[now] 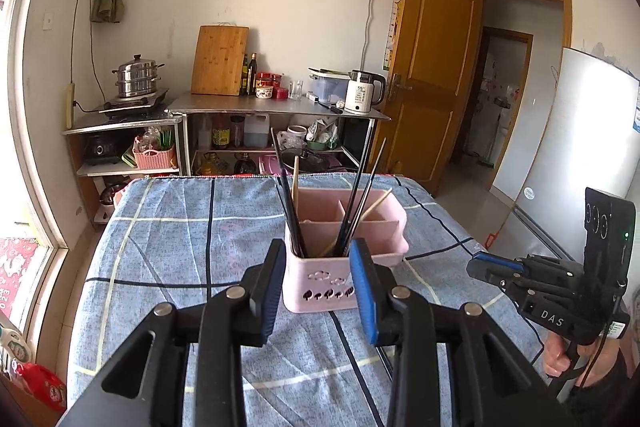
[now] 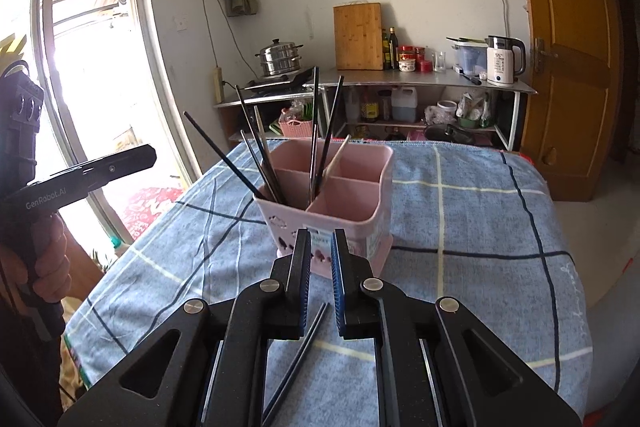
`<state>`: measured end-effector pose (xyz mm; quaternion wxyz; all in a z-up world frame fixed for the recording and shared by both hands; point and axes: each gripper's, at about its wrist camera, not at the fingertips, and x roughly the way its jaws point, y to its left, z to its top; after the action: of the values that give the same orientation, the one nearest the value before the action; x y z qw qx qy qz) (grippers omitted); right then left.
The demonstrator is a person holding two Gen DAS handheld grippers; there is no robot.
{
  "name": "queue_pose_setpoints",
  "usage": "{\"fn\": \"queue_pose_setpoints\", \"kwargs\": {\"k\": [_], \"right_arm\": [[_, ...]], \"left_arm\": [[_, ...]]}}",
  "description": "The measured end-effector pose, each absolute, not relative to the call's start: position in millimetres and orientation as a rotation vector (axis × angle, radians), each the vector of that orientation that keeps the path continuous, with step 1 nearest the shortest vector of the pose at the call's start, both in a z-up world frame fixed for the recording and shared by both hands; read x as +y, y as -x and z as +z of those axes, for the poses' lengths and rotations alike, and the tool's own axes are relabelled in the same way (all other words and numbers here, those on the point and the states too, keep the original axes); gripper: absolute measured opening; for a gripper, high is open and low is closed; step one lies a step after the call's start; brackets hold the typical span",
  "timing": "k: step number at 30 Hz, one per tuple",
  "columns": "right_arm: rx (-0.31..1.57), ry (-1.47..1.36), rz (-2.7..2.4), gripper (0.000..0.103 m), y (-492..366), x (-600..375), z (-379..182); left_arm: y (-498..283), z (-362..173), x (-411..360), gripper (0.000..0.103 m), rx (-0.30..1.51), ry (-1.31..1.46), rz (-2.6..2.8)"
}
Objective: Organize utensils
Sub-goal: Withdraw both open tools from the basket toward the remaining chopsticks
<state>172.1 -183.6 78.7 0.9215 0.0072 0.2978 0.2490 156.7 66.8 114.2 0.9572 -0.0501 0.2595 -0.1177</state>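
A pink utensil holder [image 1: 344,243] [image 2: 340,203] with several compartments stands on the table covered by a blue checked cloth [image 1: 180,247] [image 2: 460,207]. Several black chopsticks [image 1: 288,195] [image 2: 320,131] and a wooden one [image 1: 295,179] [image 2: 336,157] stand in it. My left gripper [image 1: 318,251] is open and empty, jaws on either side of the holder's near corner. My right gripper [image 2: 321,241] is a little open and empty, just in front of the holder. A pair of black chopsticks [image 2: 304,347] lies on the cloth below it. The right gripper also shows in the left wrist view [image 1: 480,267].
A metal shelf [image 1: 280,107] [image 2: 400,79] behind the table carries a steamer pot, cutting board, bottles, jars and a kettle [image 1: 362,93]. A wooden door [image 1: 428,67] and a fridge [image 1: 560,155] are at the right, a window [image 2: 88,47] at the left.
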Motion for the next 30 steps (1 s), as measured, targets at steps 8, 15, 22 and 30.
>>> {"fn": "queue_pose_setpoints", "kwargs": {"k": [8,15,22,30], "right_arm": [[0.680,-0.038,0.509,0.011,-156.8,-190.6,46.2],[0.712,-0.036,0.506,0.011,-148.3,-189.7,25.7],[0.776,-0.030,0.504,0.011,-148.2,-180.9,-3.0],[0.870,-0.012,0.515,0.012,-156.9,-164.2,-34.8]], "left_arm": [[-140.0,69.2,61.8,0.035,0.594,0.112,-0.221],[-127.9,45.8,57.2,0.035,0.618,0.127,-0.218],[-122.7,23.0,48.2,0.035,0.661,0.134,-0.227],[-124.1,2.7,42.3,0.035,0.709,0.136,-0.231]]}}
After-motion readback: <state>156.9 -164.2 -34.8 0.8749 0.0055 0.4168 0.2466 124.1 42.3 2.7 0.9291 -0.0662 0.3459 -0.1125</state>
